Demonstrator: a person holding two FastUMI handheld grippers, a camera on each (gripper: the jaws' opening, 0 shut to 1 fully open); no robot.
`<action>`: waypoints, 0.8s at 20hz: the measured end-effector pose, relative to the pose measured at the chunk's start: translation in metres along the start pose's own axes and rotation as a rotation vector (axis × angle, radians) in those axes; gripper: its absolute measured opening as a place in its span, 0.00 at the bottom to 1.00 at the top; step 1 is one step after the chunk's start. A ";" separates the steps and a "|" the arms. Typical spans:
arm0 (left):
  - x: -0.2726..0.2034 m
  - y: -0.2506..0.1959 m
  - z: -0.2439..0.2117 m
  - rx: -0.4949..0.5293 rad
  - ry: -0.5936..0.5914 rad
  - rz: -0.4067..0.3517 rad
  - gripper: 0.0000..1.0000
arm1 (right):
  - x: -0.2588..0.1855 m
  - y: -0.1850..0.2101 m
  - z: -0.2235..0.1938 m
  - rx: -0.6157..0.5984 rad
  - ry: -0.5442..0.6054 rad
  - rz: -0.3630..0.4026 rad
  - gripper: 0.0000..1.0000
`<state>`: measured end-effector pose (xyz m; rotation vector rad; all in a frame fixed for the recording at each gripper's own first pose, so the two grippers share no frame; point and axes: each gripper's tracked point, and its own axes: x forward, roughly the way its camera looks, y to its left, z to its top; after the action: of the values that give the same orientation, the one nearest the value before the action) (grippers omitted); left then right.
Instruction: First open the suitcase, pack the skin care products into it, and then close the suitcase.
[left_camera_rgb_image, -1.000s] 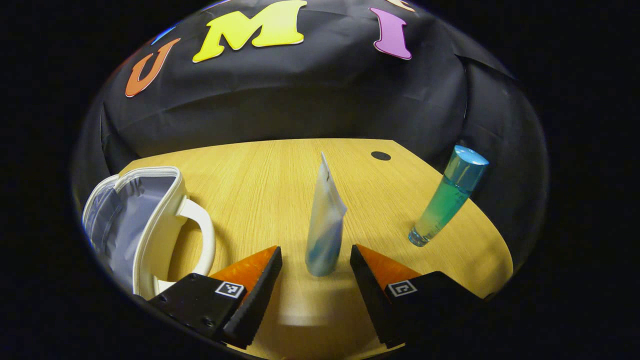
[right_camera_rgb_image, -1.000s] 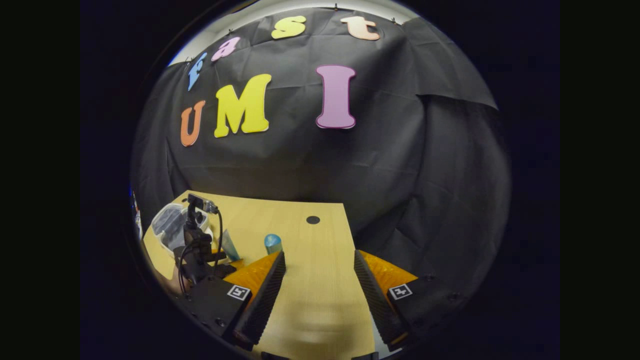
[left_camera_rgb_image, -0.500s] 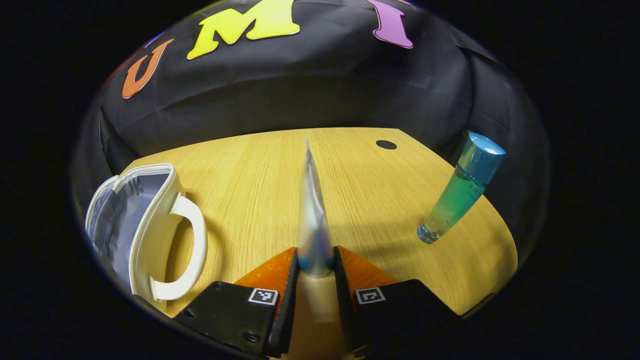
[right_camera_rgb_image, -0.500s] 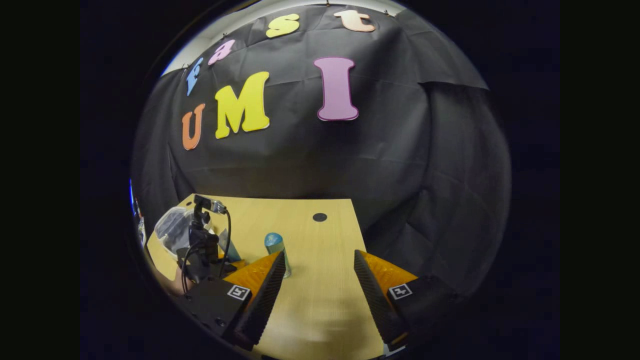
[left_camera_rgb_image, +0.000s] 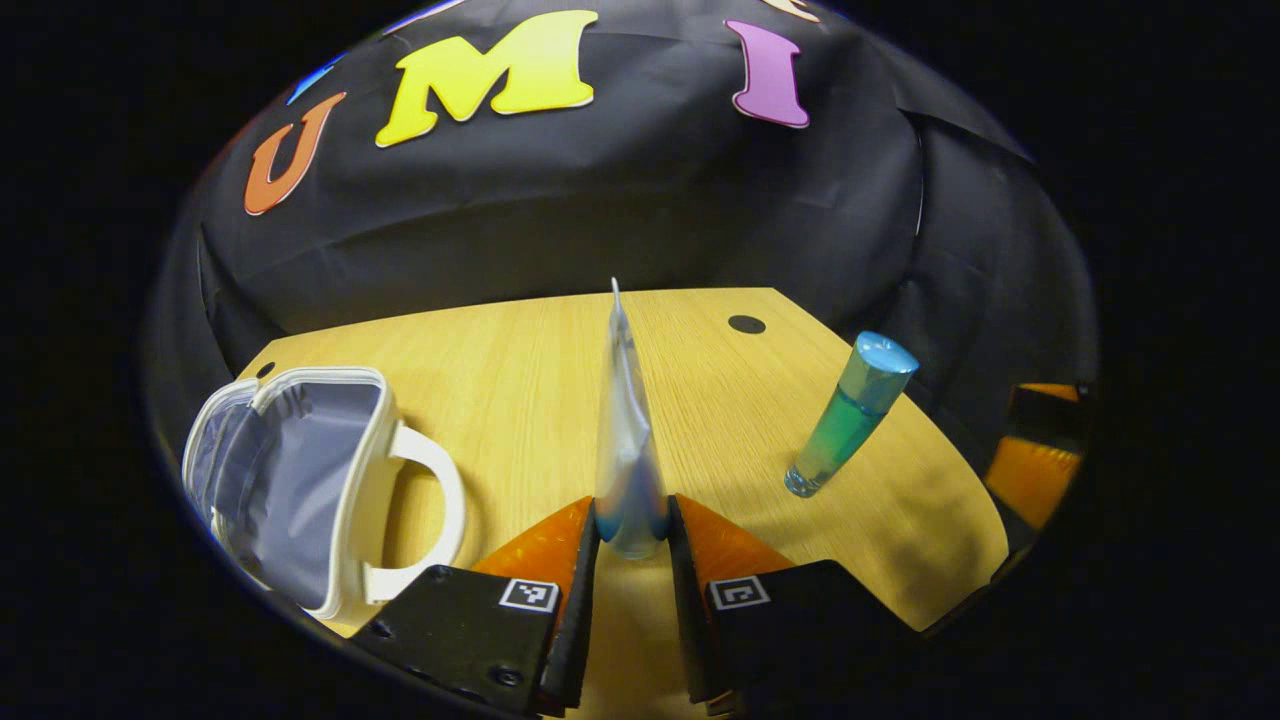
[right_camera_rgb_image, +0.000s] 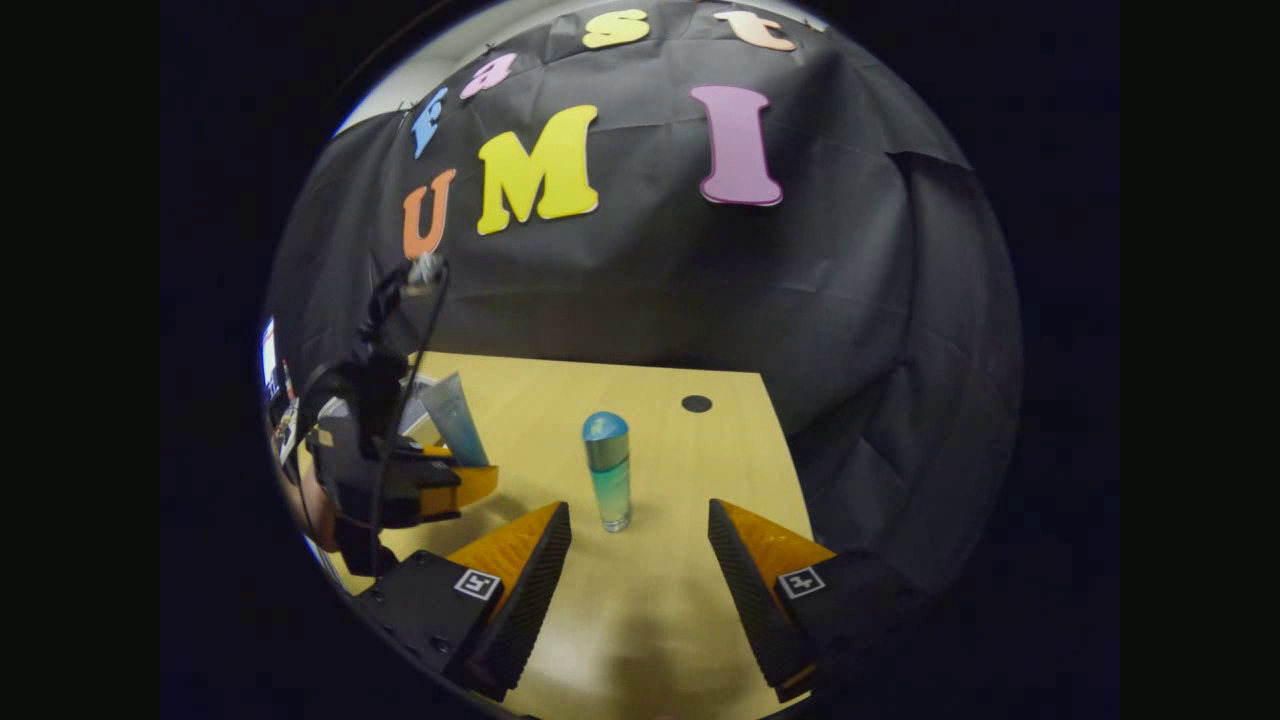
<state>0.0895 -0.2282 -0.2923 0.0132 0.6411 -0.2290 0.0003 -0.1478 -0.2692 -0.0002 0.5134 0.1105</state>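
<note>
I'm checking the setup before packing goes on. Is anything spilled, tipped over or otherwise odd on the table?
Nothing stands out. The bottle stands upright on the table with its cap on. The left gripper is shut on the tube, and the white case lies open. No spill shows.

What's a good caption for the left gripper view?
Left gripper holds a tube beside the open suitcase.

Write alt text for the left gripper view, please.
The left tongs pinch a squeeze tube upright above a wooden table. An open white toiletry case lies to the left; a teal bottle stands to the right.
</note>
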 end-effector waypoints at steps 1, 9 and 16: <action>-0.008 0.005 0.004 -0.010 -0.008 0.003 0.40 | 0.009 0.002 -0.003 -0.005 0.003 -0.009 0.82; -0.076 0.081 0.029 -0.076 -0.059 0.108 0.40 | 0.087 0.016 -0.034 0.081 0.113 -0.051 0.81; -0.117 0.159 0.026 -0.139 -0.061 0.240 0.40 | 0.123 0.020 -0.045 0.060 0.146 -0.064 0.66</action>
<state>0.0483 -0.0508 -0.2109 -0.0505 0.5880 0.0470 0.0825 -0.1165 -0.3682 0.0342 0.6614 0.0322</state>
